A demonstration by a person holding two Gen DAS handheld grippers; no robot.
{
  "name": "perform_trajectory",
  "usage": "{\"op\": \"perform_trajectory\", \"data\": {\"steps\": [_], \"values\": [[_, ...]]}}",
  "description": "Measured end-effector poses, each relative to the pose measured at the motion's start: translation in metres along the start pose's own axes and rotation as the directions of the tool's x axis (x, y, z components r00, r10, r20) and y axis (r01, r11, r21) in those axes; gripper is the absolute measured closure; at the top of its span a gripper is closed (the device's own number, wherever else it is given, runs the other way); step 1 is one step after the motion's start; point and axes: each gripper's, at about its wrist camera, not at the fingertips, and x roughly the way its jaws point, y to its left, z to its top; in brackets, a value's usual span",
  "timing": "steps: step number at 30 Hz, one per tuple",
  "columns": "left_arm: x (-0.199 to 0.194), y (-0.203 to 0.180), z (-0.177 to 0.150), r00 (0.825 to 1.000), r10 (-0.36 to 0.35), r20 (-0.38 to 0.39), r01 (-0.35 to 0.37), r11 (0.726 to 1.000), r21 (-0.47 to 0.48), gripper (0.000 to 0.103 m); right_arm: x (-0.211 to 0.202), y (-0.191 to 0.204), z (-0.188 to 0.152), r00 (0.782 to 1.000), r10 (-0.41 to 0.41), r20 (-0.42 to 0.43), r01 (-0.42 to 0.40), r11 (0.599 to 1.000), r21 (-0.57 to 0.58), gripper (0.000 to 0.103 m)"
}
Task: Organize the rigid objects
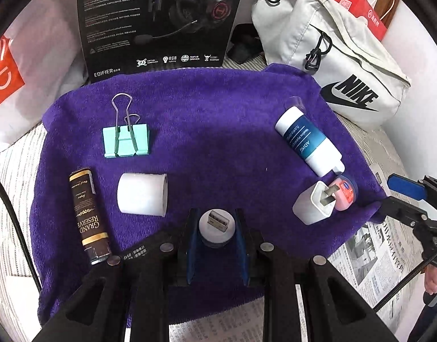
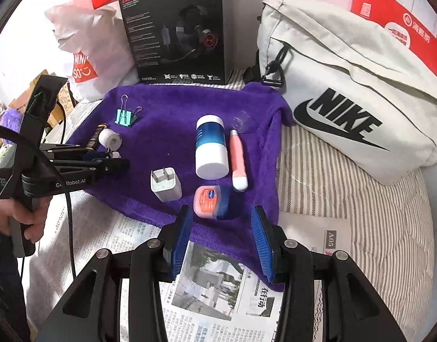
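Note:
On the purple towel (image 1: 207,119) lie a mint binder clip (image 1: 125,140), a white roll (image 1: 142,194), a brown Grand Reserve tube (image 1: 89,216), a blue-white bottle (image 1: 306,142), a white wall charger (image 1: 315,203) and a pink Vaseline tin (image 1: 345,192). My left gripper (image 1: 215,228) is shut on a round white USB plug (image 1: 215,226) just above the towel's near edge. My right gripper (image 2: 221,230) is open and empty, close in front of the Vaseline tin (image 2: 208,201). A pink tube (image 2: 238,159) lies right of the bottle (image 2: 211,146).
A black Edifier headset box (image 1: 158,20) and a white Nike bag (image 2: 352,94) stand behind the towel. Red-and-white shopping bags sit at the back corners. Newspaper (image 2: 212,293) covers the striped bedding in front. A clear cap (image 2: 241,121) lies by the bottle.

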Motion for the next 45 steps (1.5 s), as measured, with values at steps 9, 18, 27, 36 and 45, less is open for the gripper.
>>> {"op": "perform_trajectory", "data": {"steps": [9, 18, 27, 36, 45], "values": [[-0.004, -0.004, -0.006, 1.0, 0.015, -0.013, -0.015, 1.0, 0.011, 0.078, -0.007, 0.006, -0.002, 1.0, 0.016, 0.013, -0.016, 1.0, 0.005, 0.059], [-0.016, -0.008, -0.012, 0.999, 0.038, -0.021, -0.038, 0.999, -0.002, 0.062, -0.008, 0.013, -0.004, 1.0, 0.02, 0.0, -0.02, 1.0, 0.005, 0.057], [-0.062, -0.022, -0.023, 0.997, 0.063, 0.043, -0.064, 0.998, 0.016, 0.037, -0.019, 0.013, -0.014, 1.0, -0.004, -0.011, 0.004, 0.999, 0.032, 0.046], [-0.118, -0.041, -0.053, 0.979, 0.168, 0.113, -0.171, 0.985, 0.023, 0.007, -0.04, 0.023, -0.029, 0.999, -0.031, -0.011, 0.032, 0.997, 0.065, 0.021], [-0.163, -0.05, -0.084, 0.96, 0.221, 0.171, -0.213, 0.975, -0.063, 0.0, -0.071, 0.041, -0.046, 0.995, -0.091, 0.038, 0.088, 0.994, 0.07, 0.002]]}}
